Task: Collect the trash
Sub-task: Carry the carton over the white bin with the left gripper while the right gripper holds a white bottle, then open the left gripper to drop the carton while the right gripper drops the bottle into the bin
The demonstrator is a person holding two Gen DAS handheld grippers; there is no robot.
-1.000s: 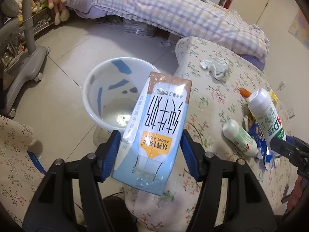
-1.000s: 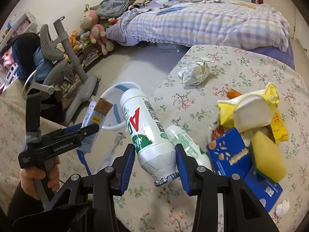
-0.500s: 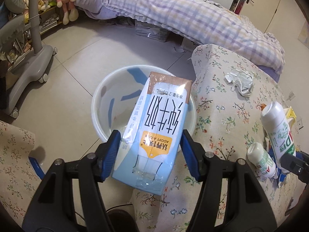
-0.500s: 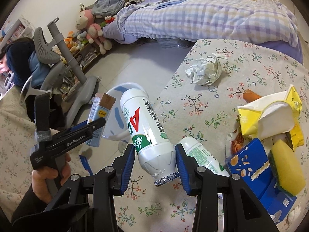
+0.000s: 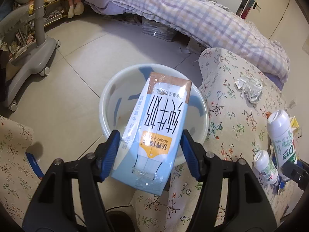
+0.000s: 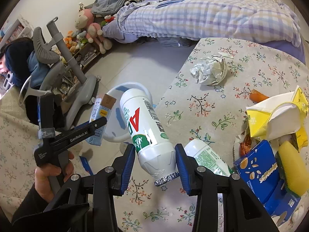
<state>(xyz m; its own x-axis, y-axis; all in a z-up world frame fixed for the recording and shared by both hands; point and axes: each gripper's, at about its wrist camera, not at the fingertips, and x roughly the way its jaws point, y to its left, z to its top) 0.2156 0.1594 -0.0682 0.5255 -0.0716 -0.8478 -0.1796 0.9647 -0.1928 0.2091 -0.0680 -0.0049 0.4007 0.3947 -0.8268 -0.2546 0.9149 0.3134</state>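
Above the white basin (image 5: 108, 104) — clamped lengthwise in the left gripper (image 5: 149, 150) — hung the milk carton (image 5: 154, 129); gripped the bottle (image 6: 146, 129), the right gripper (image 6: 154, 164).

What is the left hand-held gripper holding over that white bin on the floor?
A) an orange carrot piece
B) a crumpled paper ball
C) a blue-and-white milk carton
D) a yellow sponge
C: the left hand-held gripper clamps the milk carton above the white bin.

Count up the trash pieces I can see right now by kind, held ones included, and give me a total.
White drink bottles: 2, one in the right tool, one lying on the table
Milk carton in the left tool: 1
Crumpled paper ball: 1
Yellow wrapper: 1
Blue snack box: 1
Yellow sponge: 1
Total: 7
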